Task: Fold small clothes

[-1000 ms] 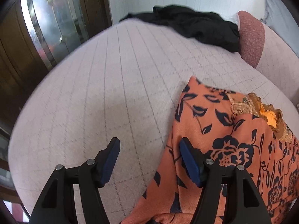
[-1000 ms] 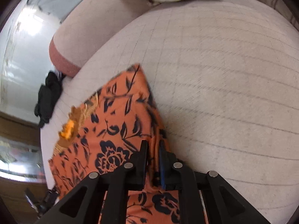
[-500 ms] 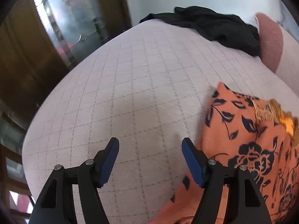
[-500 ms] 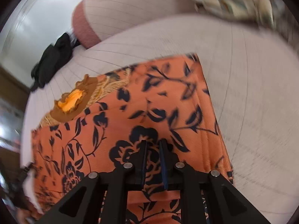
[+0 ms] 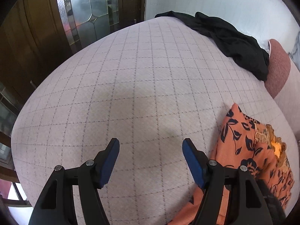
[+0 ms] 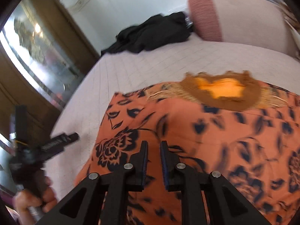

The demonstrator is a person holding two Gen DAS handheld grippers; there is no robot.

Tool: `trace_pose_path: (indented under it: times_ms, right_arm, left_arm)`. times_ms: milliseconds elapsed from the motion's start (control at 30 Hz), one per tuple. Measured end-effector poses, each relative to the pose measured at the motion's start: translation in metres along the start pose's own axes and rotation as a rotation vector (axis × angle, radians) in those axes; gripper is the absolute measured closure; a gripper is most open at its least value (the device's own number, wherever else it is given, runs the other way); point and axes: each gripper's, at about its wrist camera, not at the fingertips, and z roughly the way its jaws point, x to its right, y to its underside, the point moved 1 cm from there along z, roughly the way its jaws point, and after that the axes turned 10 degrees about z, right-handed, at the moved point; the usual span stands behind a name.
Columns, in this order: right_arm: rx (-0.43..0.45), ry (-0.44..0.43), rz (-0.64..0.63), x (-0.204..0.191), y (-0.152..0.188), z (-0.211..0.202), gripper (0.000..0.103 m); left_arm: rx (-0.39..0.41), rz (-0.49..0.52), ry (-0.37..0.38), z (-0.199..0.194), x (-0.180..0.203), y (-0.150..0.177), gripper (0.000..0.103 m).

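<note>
An orange garment with a black flower print (image 6: 215, 138) lies folded on the pale checked bed (image 5: 140, 93). Its brown embroidered neck patch (image 6: 223, 91) faces up at the far side. My right gripper (image 6: 153, 148) hovers over the garment with its jaws slightly apart and nothing between them. My left gripper (image 5: 151, 150) is open and empty over bare bed, left of the garment's edge (image 5: 243, 146). The left gripper and the hand holding it also show in the right wrist view (image 6: 56, 142).
A black garment (image 5: 230, 37) lies crumpled at the far side of the bed, next to a pink bolster (image 5: 277, 71). A wooden door with glass panels (image 5: 84, 13) stands beyond the bed's left edge.
My right gripper has let go of the orange garment and its jaws have parted a little. My left gripper has moved left, off the garment, over bare bed.
</note>
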Motion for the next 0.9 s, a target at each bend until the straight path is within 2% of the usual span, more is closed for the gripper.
trace_pose_path:
  times_ms: [67, 133, 167, 267, 333, 400, 500, 567, 700, 767, 833, 900]
  right_arm:
    - [-0.045, 0.089, -0.038, -0.007, 0.003, 0.024, 0.087]
    - [-0.038, 0.107, -0.044, -0.014, 0.001, 0.020, 0.087]
    - [-0.043, 0.111, -0.049, -0.018, -0.002, 0.017, 0.087]
    - [0.027, 0.061, -0.039, -0.031, -0.018, 0.006, 0.087]
    - [0.027, 0.037, -0.025, -0.039, -0.026, 0.008, 0.087]
    - [0.004, 0.051, -0.027, -0.047, -0.034, 0.026, 0.087]
    - [-0.104, 0.137, -0.015, -0.046, -0.035, 0.066, 0.086]
    - [-0.051, 0.123, -0.027, -0.049, -0.038, 0.066, 0.087]
    - [-0.107, 0.053, 0.002, -0.054, -0.055, 0.073, 0.086]
    - [-0.199, 0.056, 0.008, -0.057, -0.059, 0.099, 0.086]
    - [-0.189, 0.043, 0.001, -0.061, -0.069, 0.104, 0.086]
    - [-0.206, 0.013, 0.049, -0.056, -0.079, 0.100, 0.087]
  left_arm:
    - [-0.008, -0.006, 0.011, 0.002, -0.006, -0.002, 0.032]
    - [-0.014, -0.012, 0.020, 0.003, -0.013, -0.004, 0.032]
    - [-0.015, -0.013, 0.024, 0.004, -0.016, -0.005, 0.032]
    - [-0.023, 0.007, 0.031, 0.006, -0.018, -0.006, 0.032]
    - [-0.025, 0.026, 0.031, 0.007, -0.016, -0.006, 0.032]
    - [-0.026, 0.057, 0.024, 0.009, -0.014, -0.007, 0.032]
    - [-0.035, 0.081, 0.019, 0.011, -0.010, -0.006, 0.032]
    - [-0.046, 0.076, 0.031, 0.012, -0.010, -0.007, 0.032]
    - [-0.044, 0.084, 0.040, 0.011, -0.006, -0.008, 0.032]
    - [-0.039, 0.100, 0.053, 0.010, 0.000, -0.008, 0.032]
    - [-0.031, 0.128, 0.069, 0.008, 0.008, -0.007, 0.032]
    - [-0.017, 0.167, 0.083, 0.004, 0.018, -0.006, 0.032]
